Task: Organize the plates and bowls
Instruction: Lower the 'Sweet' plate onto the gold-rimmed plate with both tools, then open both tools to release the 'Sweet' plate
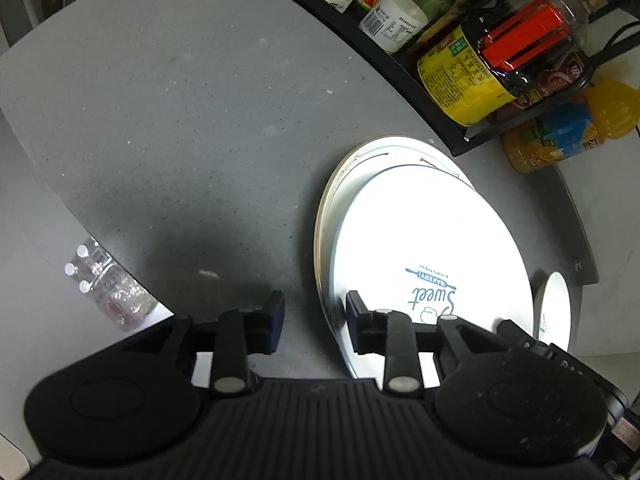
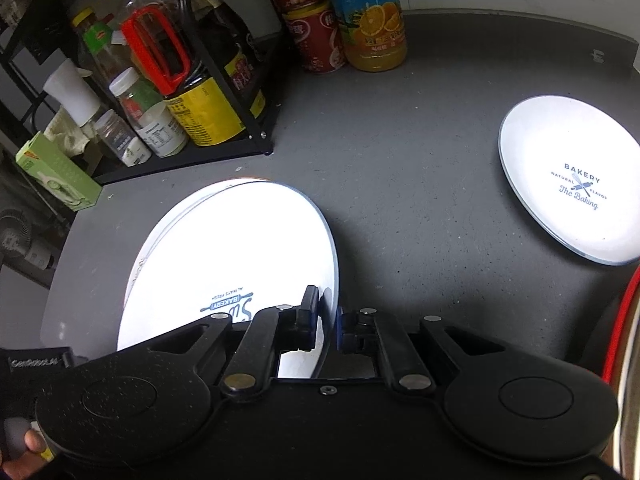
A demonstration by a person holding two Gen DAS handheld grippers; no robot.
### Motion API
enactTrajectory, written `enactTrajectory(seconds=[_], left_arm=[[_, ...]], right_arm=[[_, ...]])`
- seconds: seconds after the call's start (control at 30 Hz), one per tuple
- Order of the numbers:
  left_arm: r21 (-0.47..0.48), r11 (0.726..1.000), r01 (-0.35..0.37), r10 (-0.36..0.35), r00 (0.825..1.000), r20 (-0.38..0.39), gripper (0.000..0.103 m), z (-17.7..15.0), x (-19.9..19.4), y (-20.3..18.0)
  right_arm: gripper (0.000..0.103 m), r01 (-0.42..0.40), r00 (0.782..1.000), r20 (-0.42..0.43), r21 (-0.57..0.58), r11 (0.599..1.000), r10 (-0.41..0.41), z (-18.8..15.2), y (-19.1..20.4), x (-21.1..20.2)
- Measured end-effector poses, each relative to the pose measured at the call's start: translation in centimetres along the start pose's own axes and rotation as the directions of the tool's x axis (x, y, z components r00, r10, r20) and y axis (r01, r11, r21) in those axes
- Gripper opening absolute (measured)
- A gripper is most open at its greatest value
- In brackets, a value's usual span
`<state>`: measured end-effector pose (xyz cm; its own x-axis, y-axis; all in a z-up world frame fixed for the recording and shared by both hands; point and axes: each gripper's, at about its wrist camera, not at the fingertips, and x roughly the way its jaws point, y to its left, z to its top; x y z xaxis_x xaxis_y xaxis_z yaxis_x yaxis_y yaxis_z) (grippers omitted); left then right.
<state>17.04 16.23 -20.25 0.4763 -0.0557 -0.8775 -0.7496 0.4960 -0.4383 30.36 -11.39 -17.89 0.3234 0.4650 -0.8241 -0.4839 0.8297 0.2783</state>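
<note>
Reaching low over the gray table (image 2: 400, 168), we hold the right gripper (image 2: 329, 322) at the near edge of the top plate (image 2: 240, 248), its fingers pinching the rim. That plate sits on a bigger plate (image 1: 340, 184). Our left gripper (image 1: 314, 320) hovers beside them, fingers spread and empty. A small plate (image 2: 572, 184) lies well apart.

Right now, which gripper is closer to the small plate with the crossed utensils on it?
Right. The right gripper clamps the big plate's rim, the small plate ahead to its right. The left gripper is farther away.
</note>
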Motion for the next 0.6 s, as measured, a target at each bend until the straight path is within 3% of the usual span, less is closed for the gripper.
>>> enactTrajectory(seconds=[0.3,0.47,0.6], left_arm=[[-0.043,0.999,0.012,-0.011,1.000,0.016,0.040,1.0,0.3,1.0],[-0.030,0.999,-0.019,0.019,1.000,0.018,0.042,1.7,0.3,0.8],[0.016,0.999,-0.028,0.028,1.000,0.014,0.042,1.7,0.3,0.4]], right_arm=[[0.014,0.035,0.999,-0.017,-0.031,0.999,-0.036,0.0,0.8,1.8],[0.024,0.060,0.997,-0.043,-0.049,0.997,-0.062,0.0,1.6,1.9],[0.030,0.031,0.998,-0.045,-0.062,0.998,-0.034,0.0,2.0,1.0]])
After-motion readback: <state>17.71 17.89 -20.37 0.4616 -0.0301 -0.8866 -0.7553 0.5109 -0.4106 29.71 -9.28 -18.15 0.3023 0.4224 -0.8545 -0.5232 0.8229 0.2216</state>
